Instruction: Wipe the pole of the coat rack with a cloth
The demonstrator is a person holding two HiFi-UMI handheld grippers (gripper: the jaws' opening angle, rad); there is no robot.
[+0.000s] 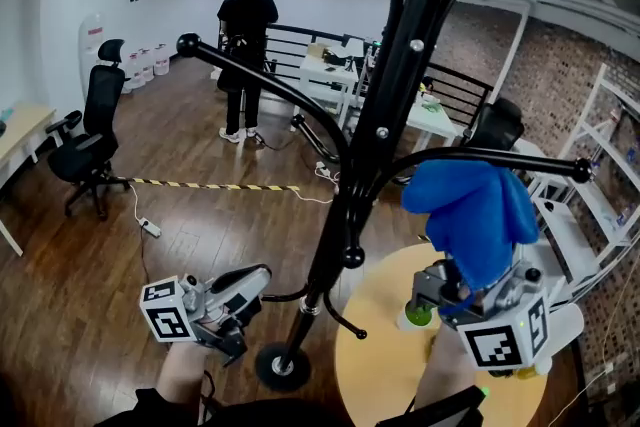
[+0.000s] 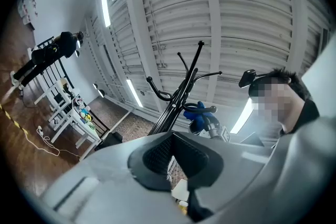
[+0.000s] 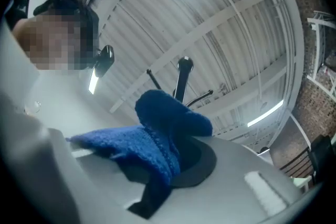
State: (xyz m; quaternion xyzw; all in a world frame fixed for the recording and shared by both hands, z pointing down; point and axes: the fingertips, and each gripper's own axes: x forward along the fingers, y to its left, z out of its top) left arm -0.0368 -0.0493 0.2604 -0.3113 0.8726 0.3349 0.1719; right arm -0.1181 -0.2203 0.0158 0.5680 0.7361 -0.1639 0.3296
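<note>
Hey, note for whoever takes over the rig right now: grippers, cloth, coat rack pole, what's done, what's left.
Left gripper: low near the rack's base, jaws slightly apart, empty.
Right gripper: shut on the blue cloth, raised right of the pole, by a hook arm.
Cloth looks clear of the pole.
Done: cloth in grip.
Left: press it on the pole and wipe.

The cloth (image 1: 478, 210) is blue and fluffy, bunched into a lump. One end is pinched between the jaws of the right gripper (image 1: 452, 293), and the rest stands up above them. The coat rack (image 1: 350, 215) is black and shiny. Its pole (image 1: 400, 75) stands upright just left of these jaws, apart from the cloth, with curved ball-tipped arms.
</note>
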